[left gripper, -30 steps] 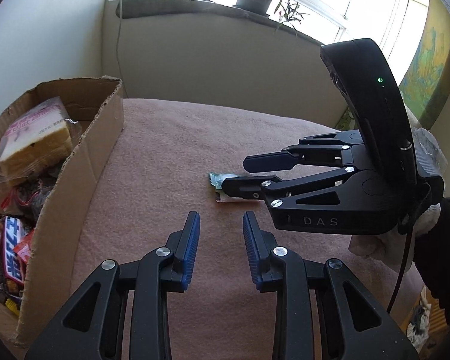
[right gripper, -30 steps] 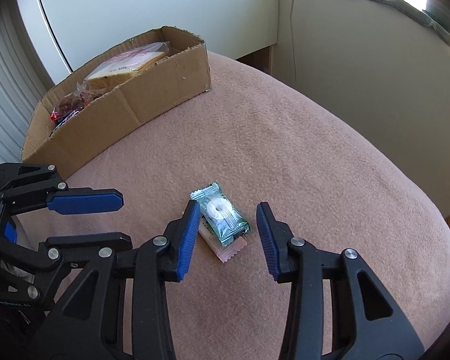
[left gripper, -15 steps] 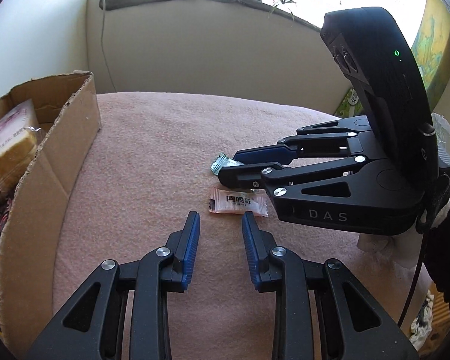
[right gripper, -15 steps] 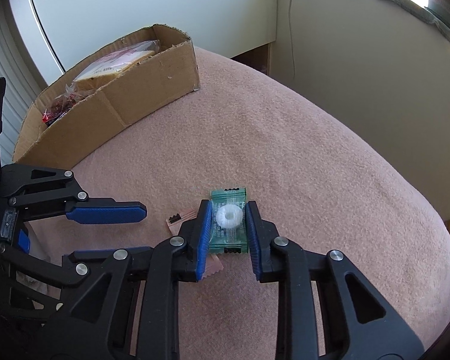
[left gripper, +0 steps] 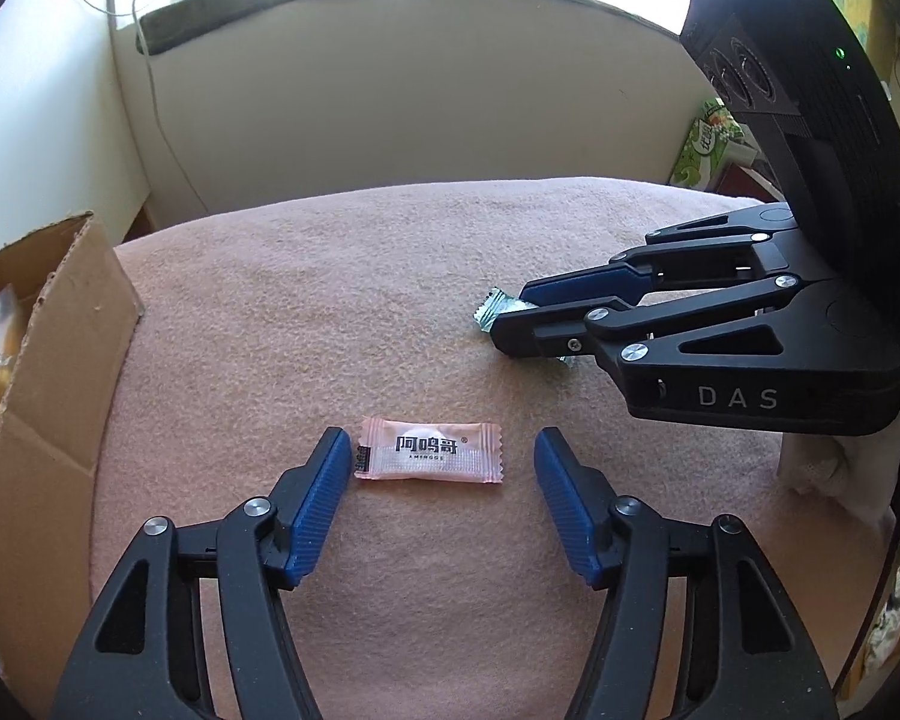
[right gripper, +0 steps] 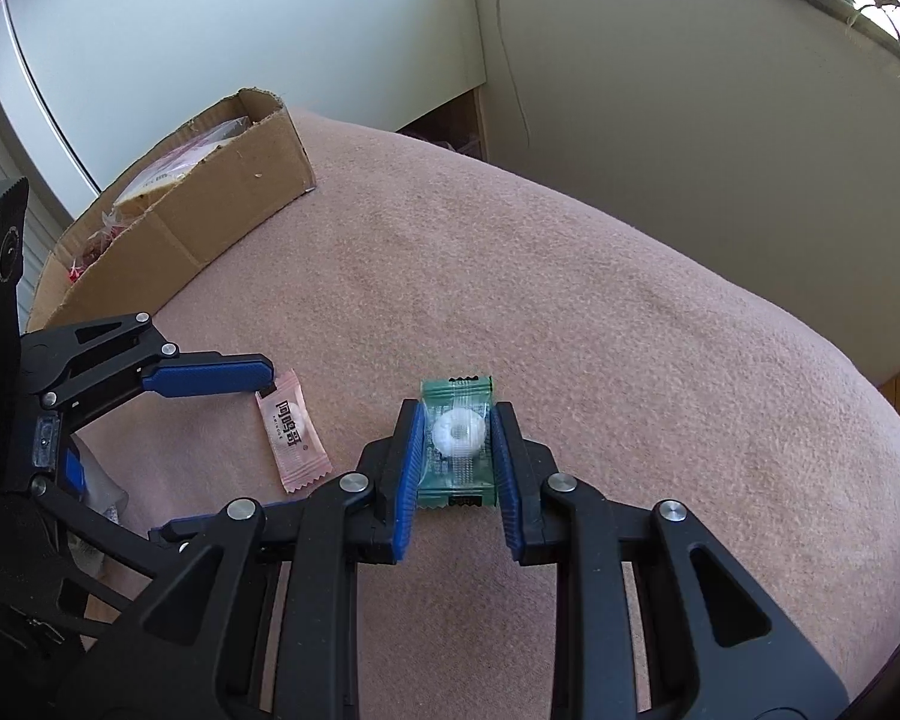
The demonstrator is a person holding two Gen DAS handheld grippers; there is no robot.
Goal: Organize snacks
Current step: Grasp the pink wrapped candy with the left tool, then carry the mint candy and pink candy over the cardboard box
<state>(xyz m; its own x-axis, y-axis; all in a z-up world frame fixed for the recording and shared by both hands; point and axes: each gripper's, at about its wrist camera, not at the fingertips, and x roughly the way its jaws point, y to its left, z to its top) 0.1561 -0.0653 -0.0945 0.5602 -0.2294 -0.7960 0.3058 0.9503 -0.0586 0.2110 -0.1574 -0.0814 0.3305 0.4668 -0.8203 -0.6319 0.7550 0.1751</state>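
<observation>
The green candy [right gripper: 457,441] has a clear wrapper with a white ring sweet inside. It sits low in the middle of the right view, squeezed between the right gripper's [right gripper: 457,456] blue pads. The pink candy [left gripper: 429,458] has black letters and lies flat on the pink cloth [left gripper: 342,312]. The left gripper's [left gripper: 444,474] jaws are opening around it, one pad almost touching it. At the left edge, the box [left gripper: 60,372] is cut off, its snacks hard to make out.

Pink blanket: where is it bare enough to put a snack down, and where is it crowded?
The pink blanket is bare from the cardboard box to the far wall. It is crowded near the camera: the left gripper, jaws opening, straddles the pink candy, and the right gripper grips the green mint.
</observation>
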